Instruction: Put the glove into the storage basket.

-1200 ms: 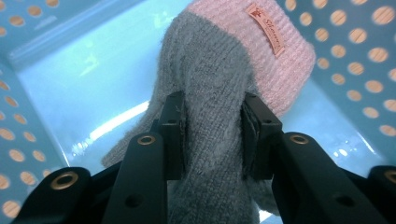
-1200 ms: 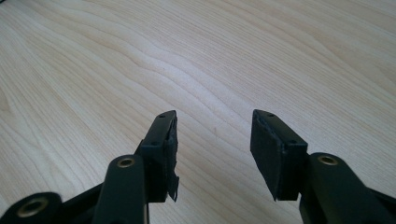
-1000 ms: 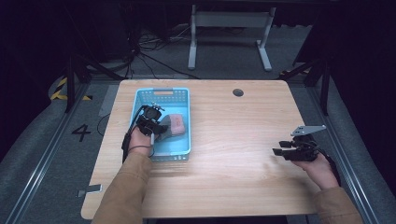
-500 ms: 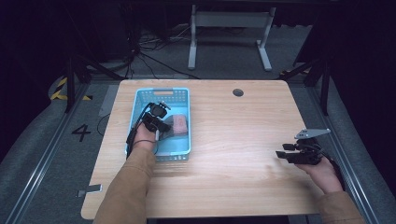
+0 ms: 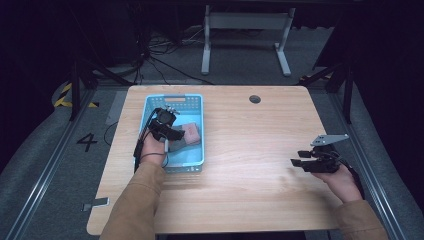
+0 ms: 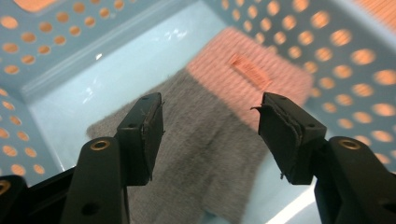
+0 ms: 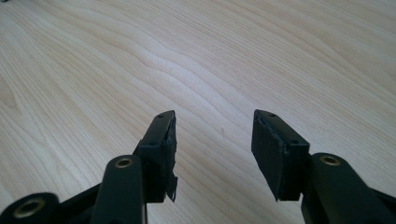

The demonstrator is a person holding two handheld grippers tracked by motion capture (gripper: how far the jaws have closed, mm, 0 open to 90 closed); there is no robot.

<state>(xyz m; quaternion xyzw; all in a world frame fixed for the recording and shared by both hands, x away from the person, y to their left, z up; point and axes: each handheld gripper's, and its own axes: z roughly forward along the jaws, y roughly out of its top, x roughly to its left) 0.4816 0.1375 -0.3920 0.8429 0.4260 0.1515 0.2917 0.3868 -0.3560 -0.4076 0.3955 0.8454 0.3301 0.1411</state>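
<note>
Since the earlier frame the left hand-held gripper [image 6: 210, 123] has lifted slightly, its jaws just opening to stand spread and empty over the grey knitted cloth [image 6: 205, 158], which lies beside the pink cloth [image 5: 191, 132] in the perforated light-blue plastic basket [image 5: 196, 165], left of centre. To finish cleanly, I would lift straight up clear of the basket wall so no pad snags the knit. The right hand-held gripper [image 7: 212, 140] hovers spread and empty over the wooden surface [image 5: 250, 190] at lower right.

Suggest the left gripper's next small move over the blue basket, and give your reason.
Probably lift the left gripper straight up out of the blue basket. Its jaws have just been opening, nothing sits between them, and the grey cloth and pink cloth lie on the basket floor.
</note>
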